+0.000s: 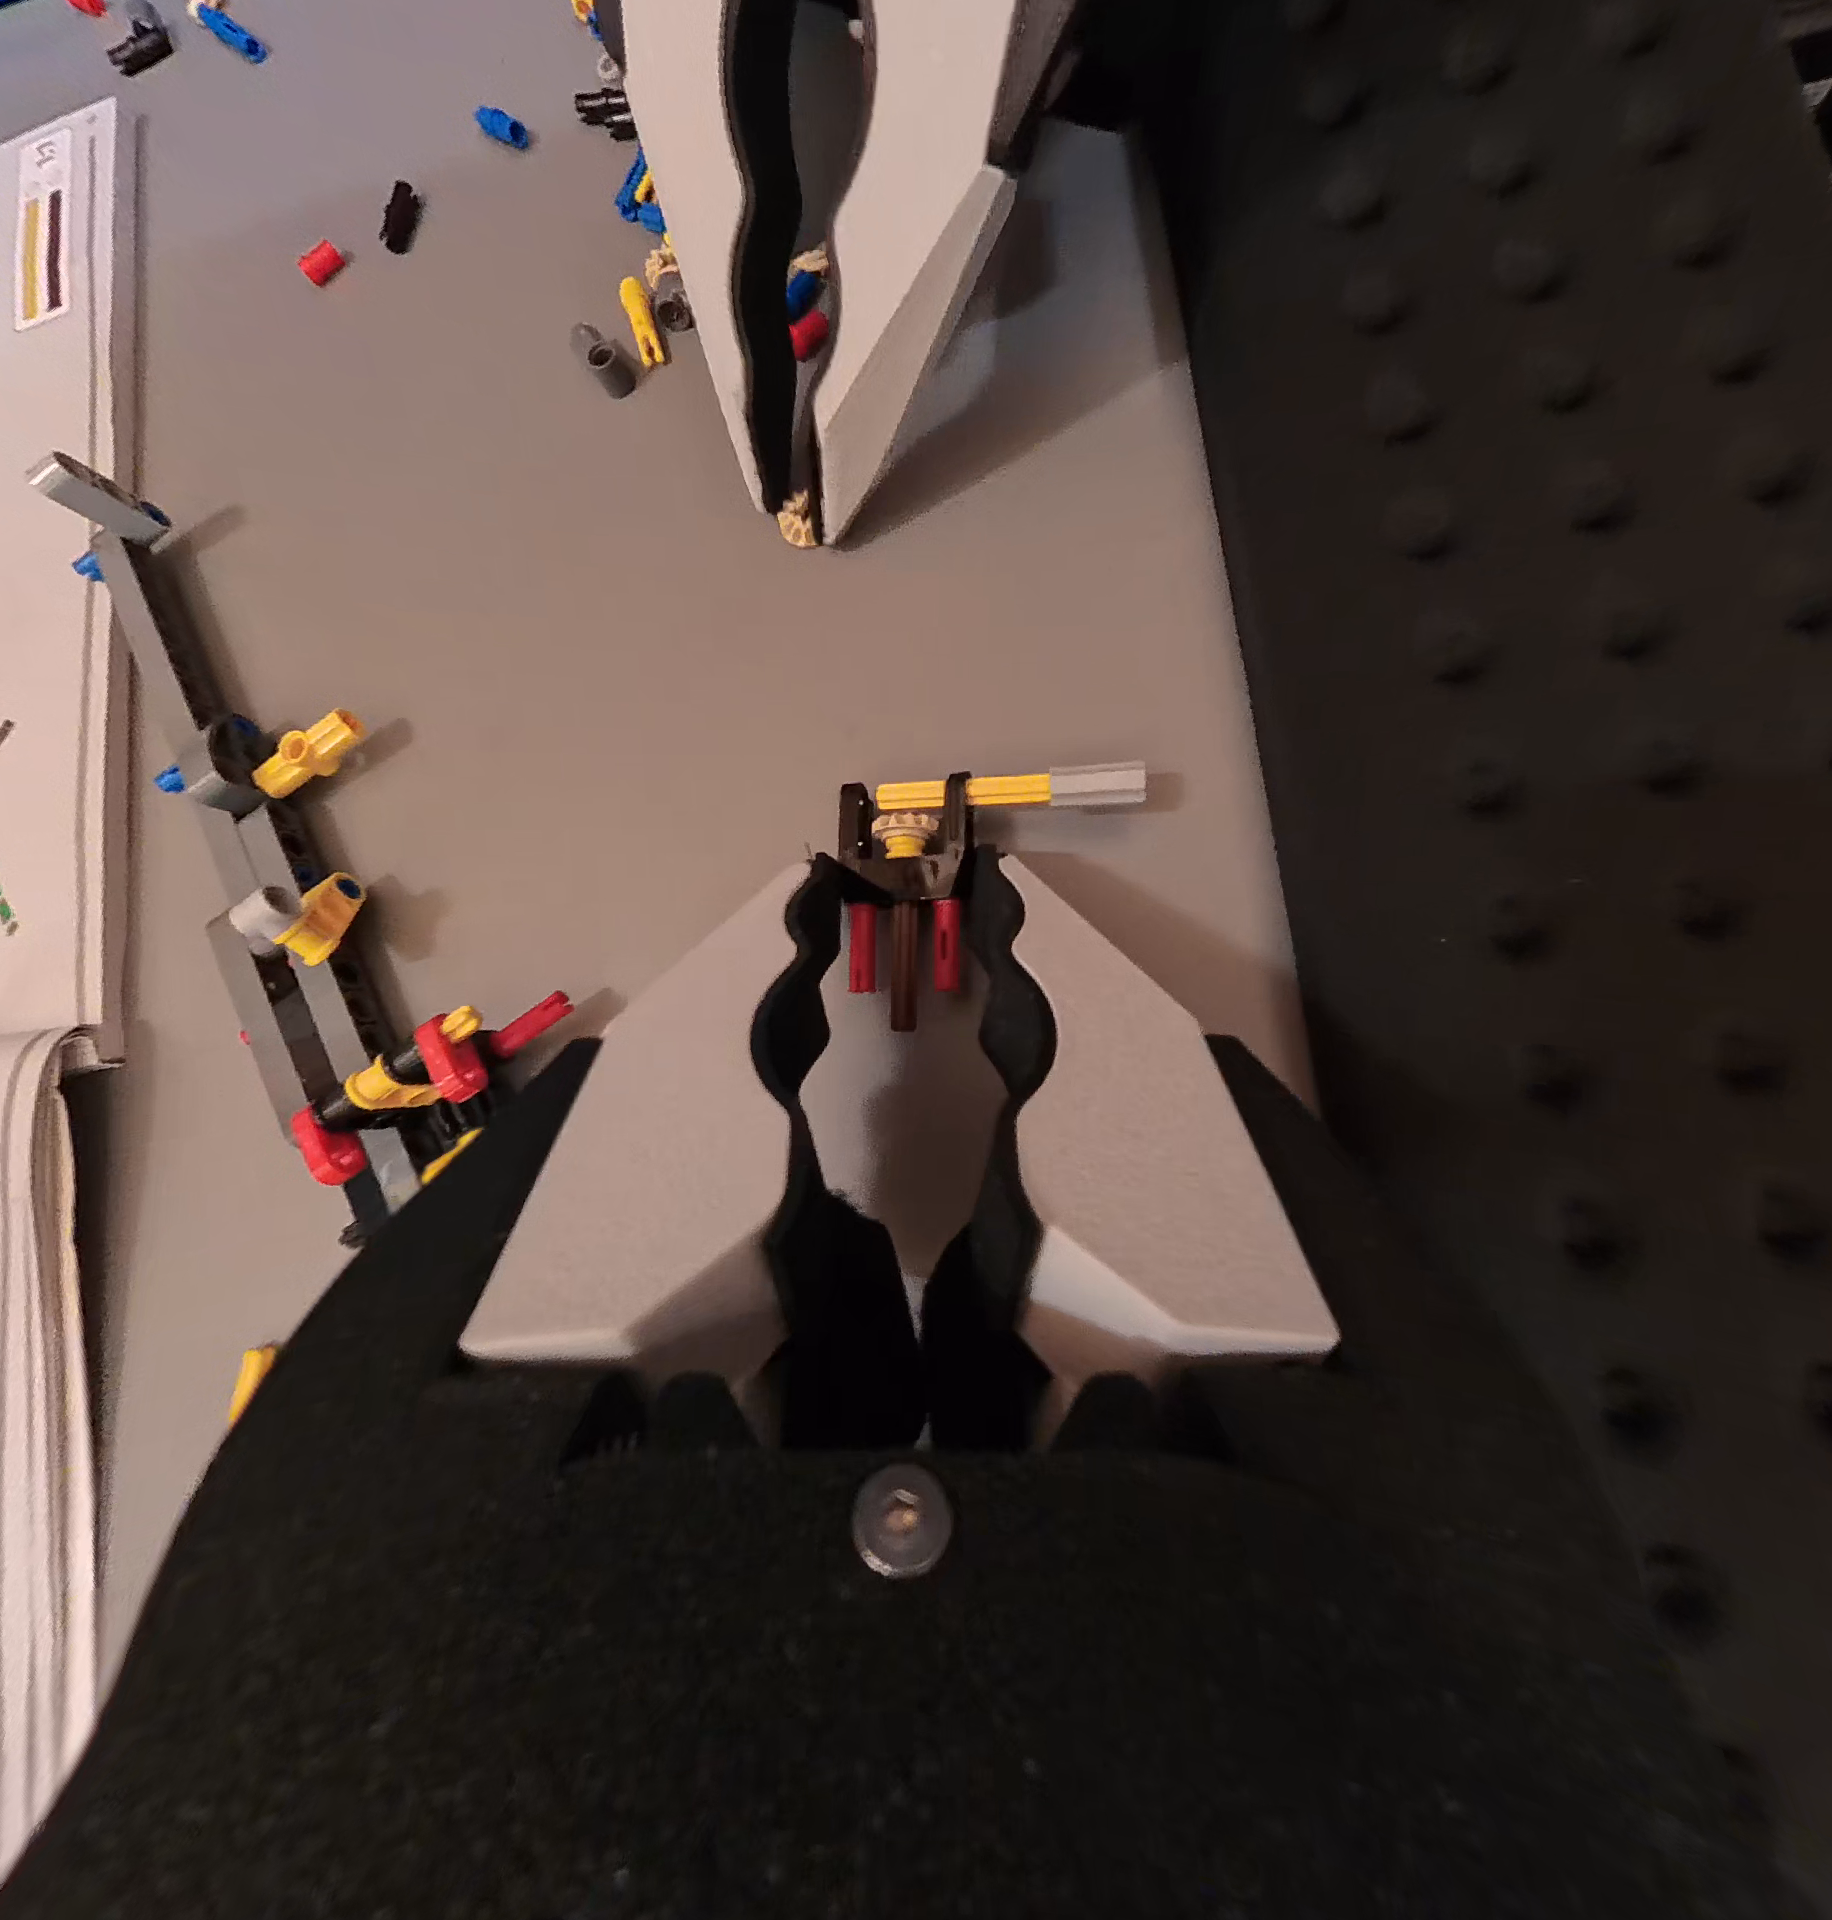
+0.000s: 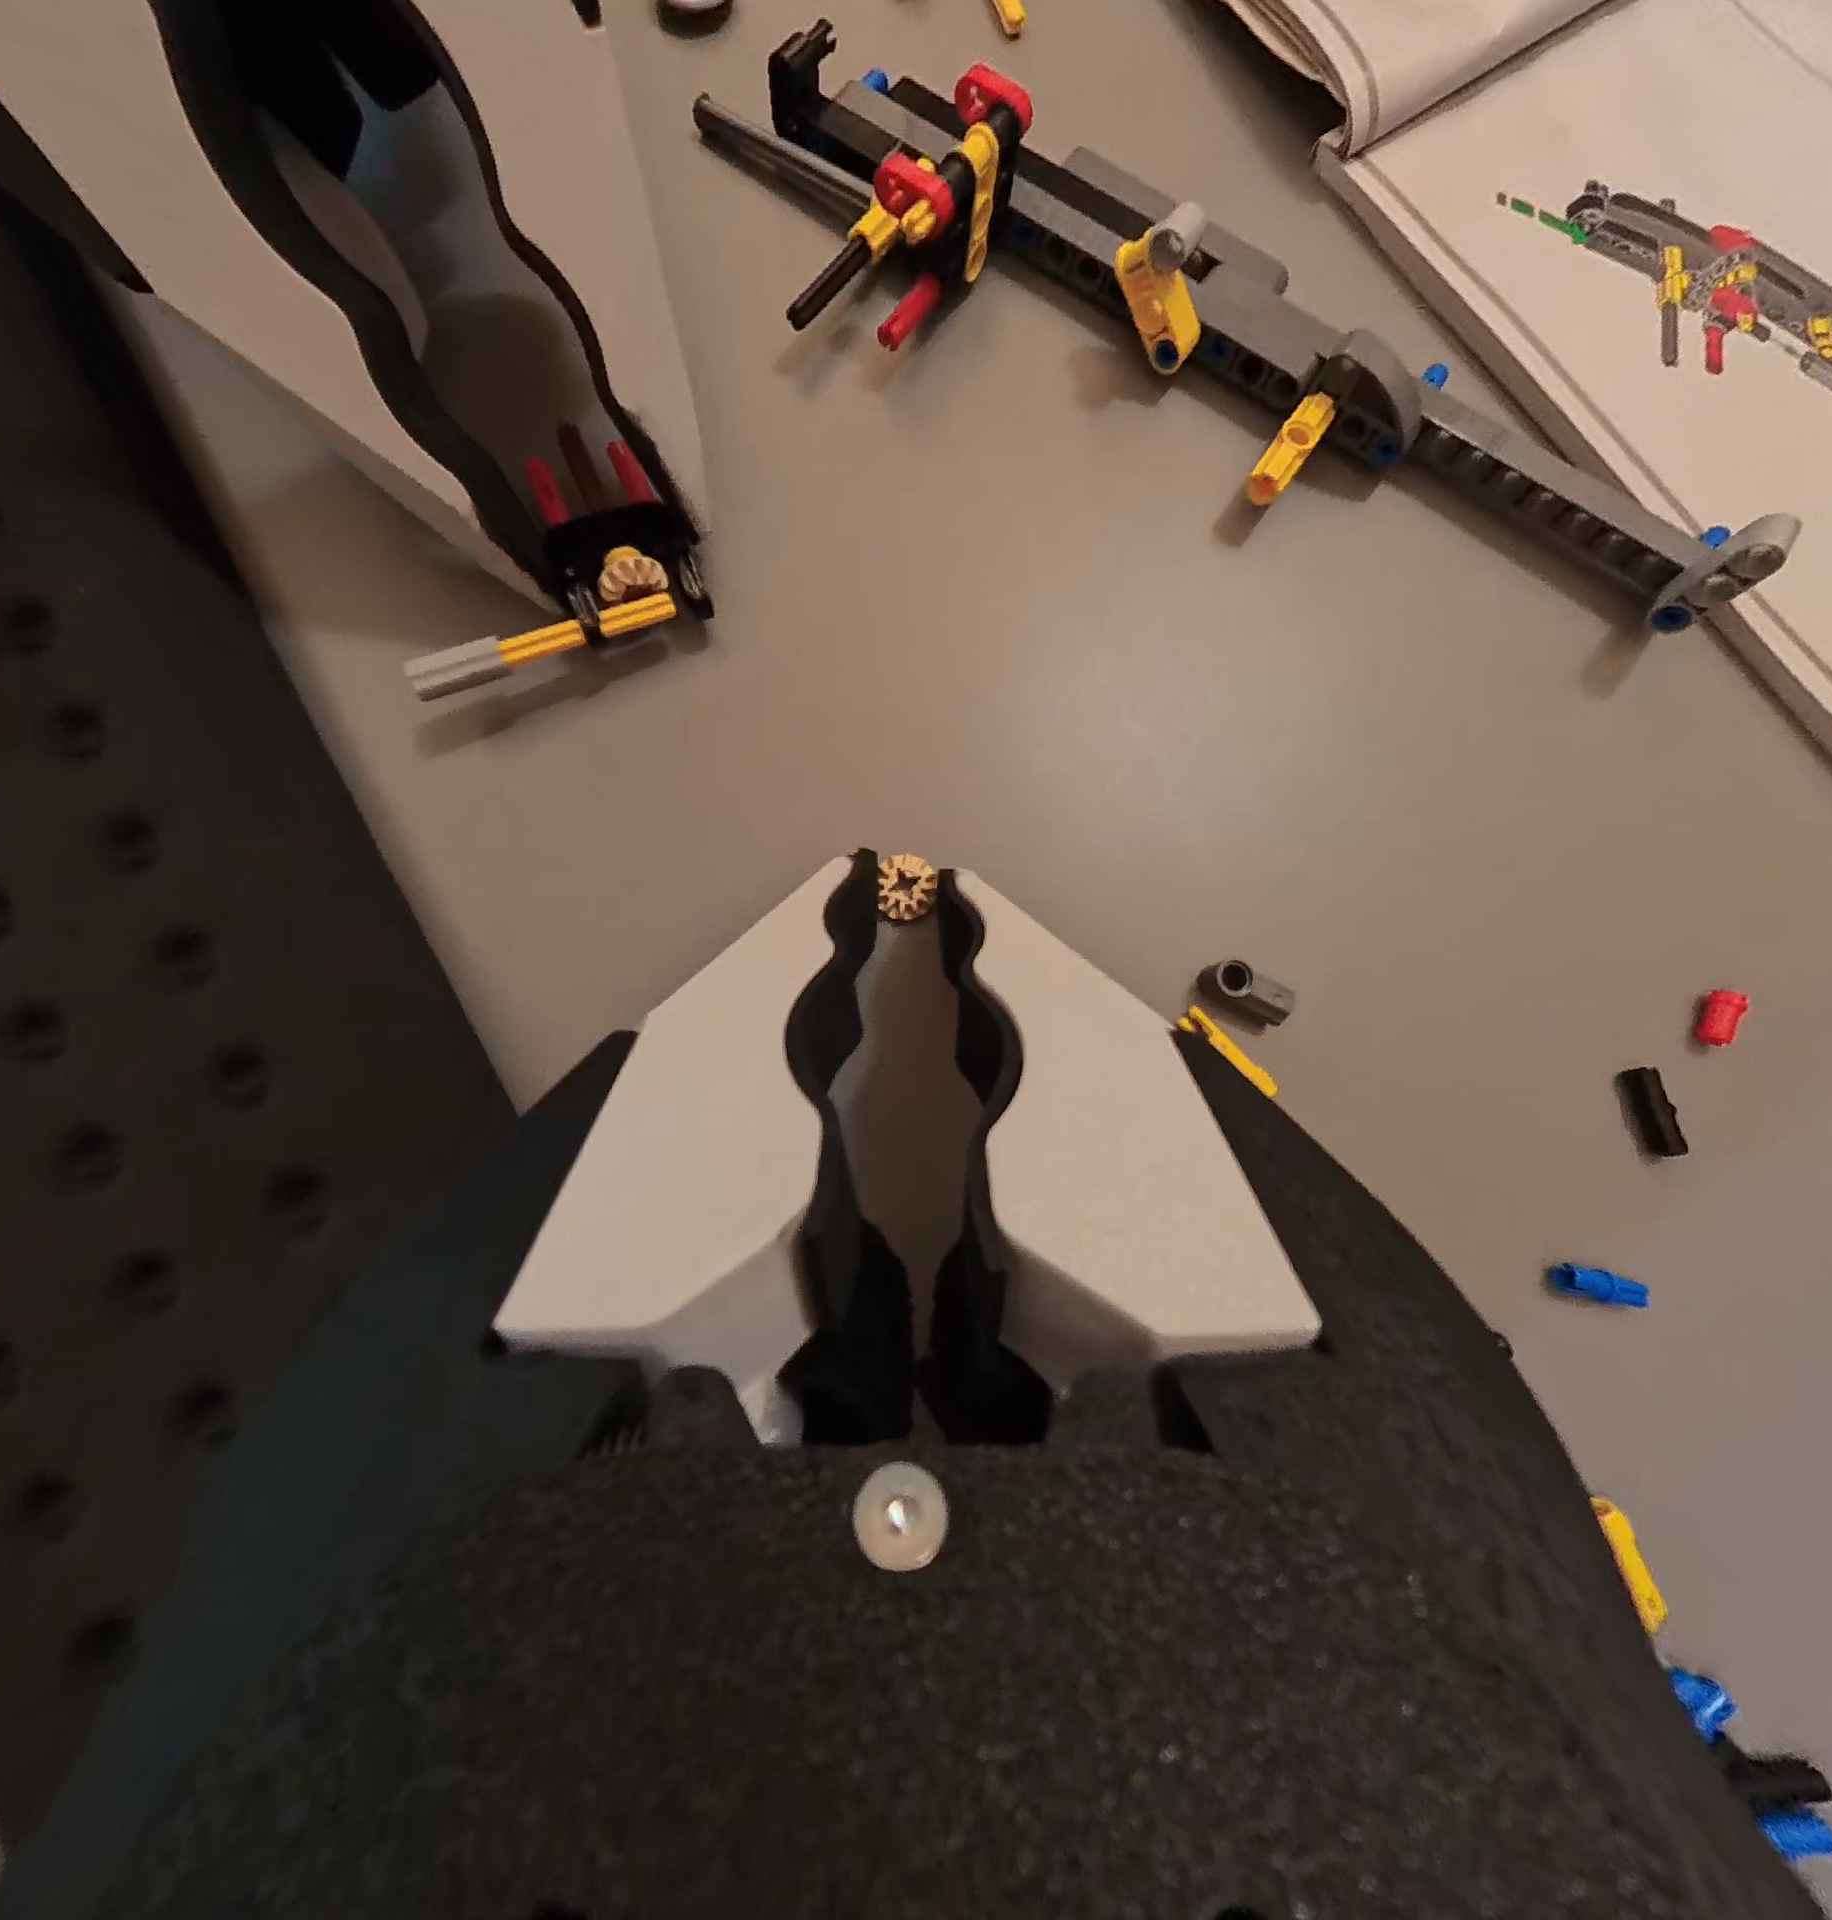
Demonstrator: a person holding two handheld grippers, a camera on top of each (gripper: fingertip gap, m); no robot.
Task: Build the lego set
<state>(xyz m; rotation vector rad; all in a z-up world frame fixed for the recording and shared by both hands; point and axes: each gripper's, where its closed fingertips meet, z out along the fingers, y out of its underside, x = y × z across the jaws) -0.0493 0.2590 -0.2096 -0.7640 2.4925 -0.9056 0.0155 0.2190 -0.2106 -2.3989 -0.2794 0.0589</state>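
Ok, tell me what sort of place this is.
Probably a hobby or work table set up for toy building. A plain grey tabletop holds scattered small plastic parts, a long half-built model and an open instruction booklet. A dark studded mat lies along one edge.

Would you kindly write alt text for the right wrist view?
The right gripper pinches a tan gear at its fingertips above a grey table. To the upper left, the left gripper holds a small black assembly with a yellow axle; a long beam build and an instruction booklet lie beyond.
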